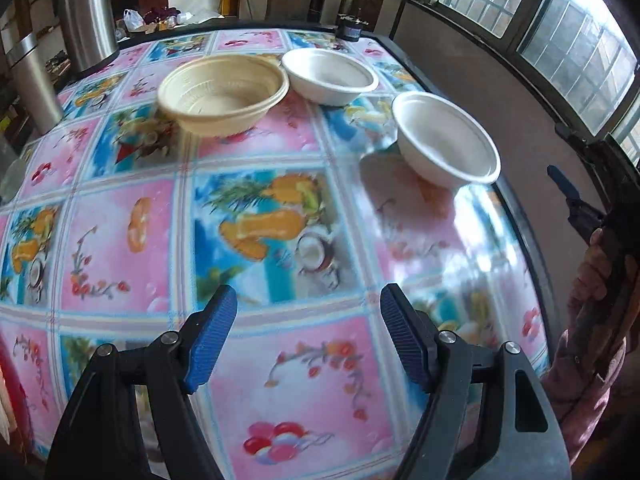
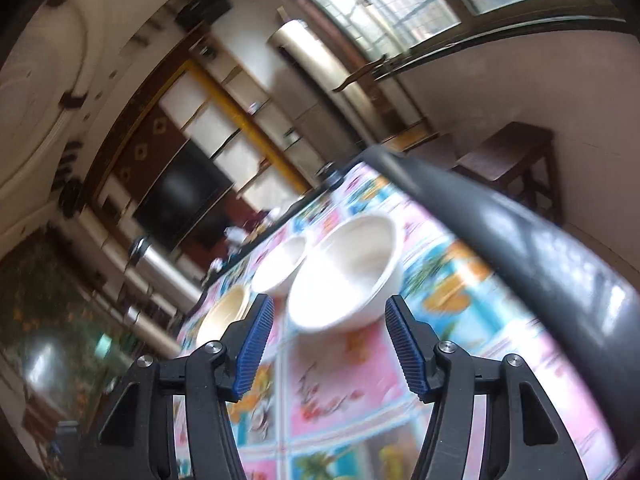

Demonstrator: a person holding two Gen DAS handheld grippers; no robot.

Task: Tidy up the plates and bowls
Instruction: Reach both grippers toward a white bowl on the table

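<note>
left wrist view – left gripper spread above the tablecloth; right gripper spread too, facing a white bowl.

Three bowls sit on the table. The near bowl lies at its right edge; behind it the far bowl; left of that, touching, the stacked bowls.

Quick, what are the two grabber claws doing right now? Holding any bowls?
Left gripper: open, holding nothing, above the tablecloth.
Right gripper: open, holding nothing, pointed at the nearest white bowl.
</note>
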